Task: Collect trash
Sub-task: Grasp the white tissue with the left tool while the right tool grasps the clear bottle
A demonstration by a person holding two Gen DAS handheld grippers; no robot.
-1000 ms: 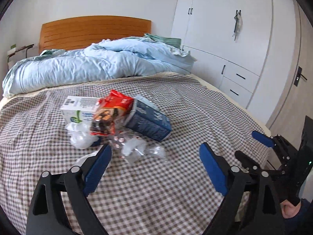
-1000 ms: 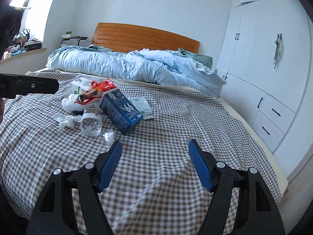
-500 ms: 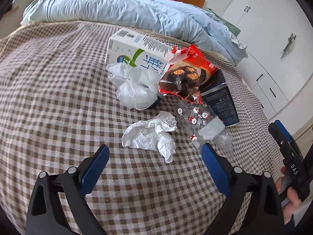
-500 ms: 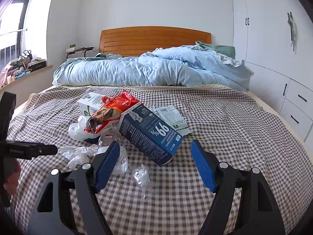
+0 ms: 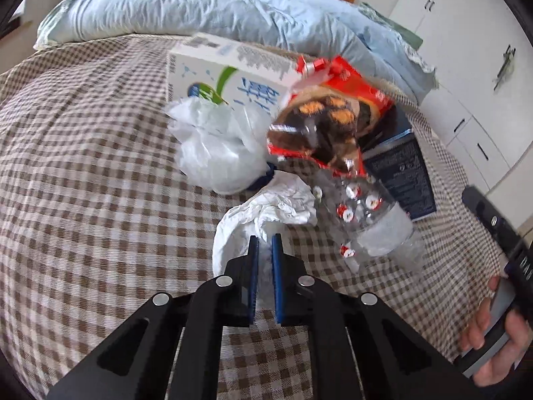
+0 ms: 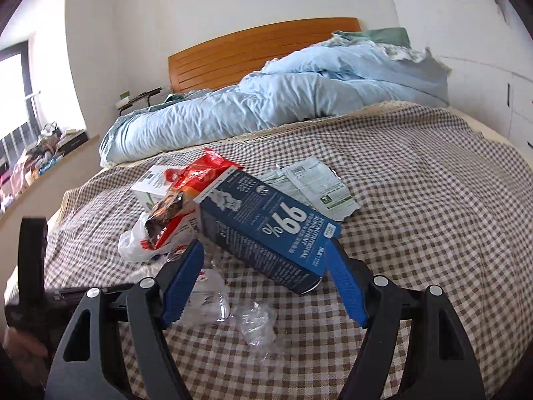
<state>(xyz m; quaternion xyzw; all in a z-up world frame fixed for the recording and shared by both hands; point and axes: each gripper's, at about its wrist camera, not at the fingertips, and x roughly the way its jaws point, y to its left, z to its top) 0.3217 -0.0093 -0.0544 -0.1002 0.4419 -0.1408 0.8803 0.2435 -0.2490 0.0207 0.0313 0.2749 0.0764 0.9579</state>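
My left gripper point(image 5: 265, 245) is shut on a crumpled white tissue point(image 5: 266, 210) lying on the checked bedspread point(image 5: 100, 183). Just behind the tissue are a white plastic bag point(image 5: 213, 146), a white and green carton point(image 5: 233, 76), a red snack wrapper point(image 5: 326, 116) and a crushed clear bottle point(image 5: 373, 220). My right gripper point(image 6: 265, 250) stands open low over the bed, with the near end of the dark blue carton point(image 6: 266, 220) between its fingertips; its pads are not pressing on it. A scrap of clear plastic point(image 6: 256, 326) lies below the right gripper.
A flat printed paper wrapper point(image 6: 316, 186) lies behind the blue carton. A rumpled light blue duvet point(image 6: 283, 100) and a wooden headboard point(image 6: 250, 46) fill the far end of the bed. White wardrobes point(image 5: 466, 50) stand to the right. A hand point(image 5: 493, 340) holds the other gripper's handle.
My left gripper dropped onto the trash pile and went from wide open to shut on the tissue. My right gripper moved in close to the blue carton and stayed open.
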